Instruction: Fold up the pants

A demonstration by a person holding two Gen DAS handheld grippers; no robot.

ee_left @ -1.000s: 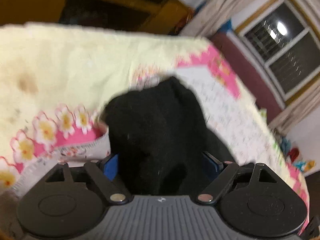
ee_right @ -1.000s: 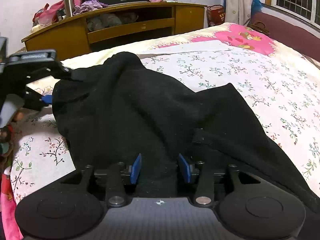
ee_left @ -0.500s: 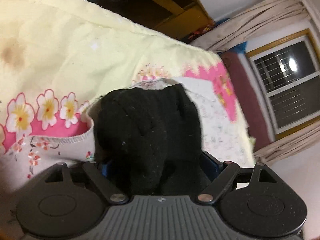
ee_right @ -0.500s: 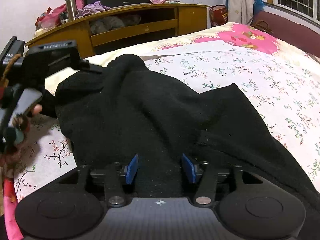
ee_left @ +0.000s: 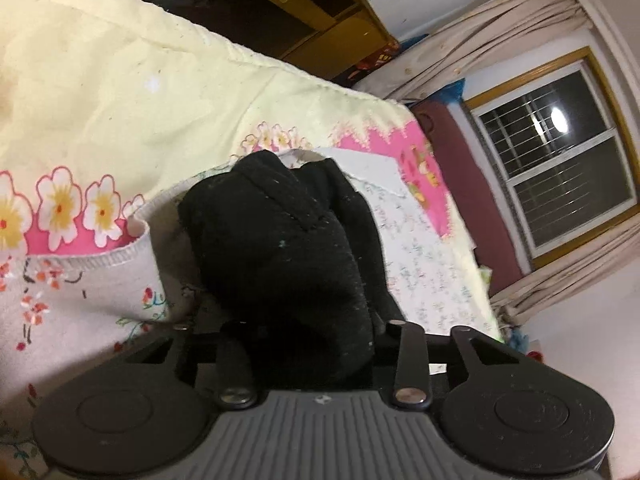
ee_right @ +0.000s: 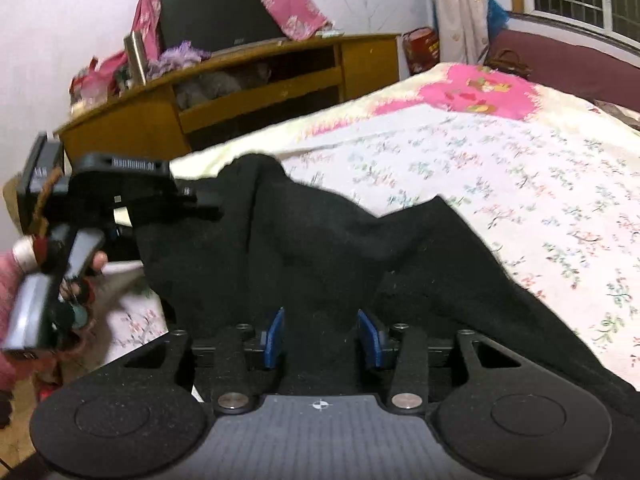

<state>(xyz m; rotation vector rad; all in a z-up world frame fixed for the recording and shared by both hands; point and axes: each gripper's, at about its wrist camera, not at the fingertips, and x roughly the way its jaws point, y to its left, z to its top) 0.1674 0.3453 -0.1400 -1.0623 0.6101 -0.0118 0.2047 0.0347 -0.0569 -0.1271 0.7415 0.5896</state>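
Nearest the right wrist camera, the right gripper (ee_right: 320, 336) had its blue pads (ee_right: 275, 338) on either side of a bunch of the black pants (ee_right: 340, 248); its jaws were closing, the cloth filled the gap between them, and the pads pressed on it. Nearest the left wrist camera, the left gripper (ee_left: 316, 336) had a thick mound of the same pants (ee_left: 280, 248) heaped between its fingers; the pads themselves were hidden by the cloth; its jaws were closing on the fabric, and the linkage arms stood drawn in close against it. In the right wrist view the left gripper (ee_right: 200, 204) appeared at the left, its tip buried in the raised edge of the pants, with a hand (ee_right: 24, 272) on its handle.

The pants lay on the bed (ee_right: 520, 200), gathered up at the near edge and spreading away to the right over the floral sheet (ee_right: 540, 216); a turned-back corner of that sheet (ee_left: 132, 252) lay just beside the garment in the left wrist view. Beyond the sheet lay a pale yellow blanket (ee_left: 120, 92) with pink patches; past the foot of the bed stood a wooden cabinet (ee_right: 256, 84) bearing a dark screen (ee_right: 216, 20) draped in pink cloth; farthest off, a curtained window (ee_left: 560, 160).
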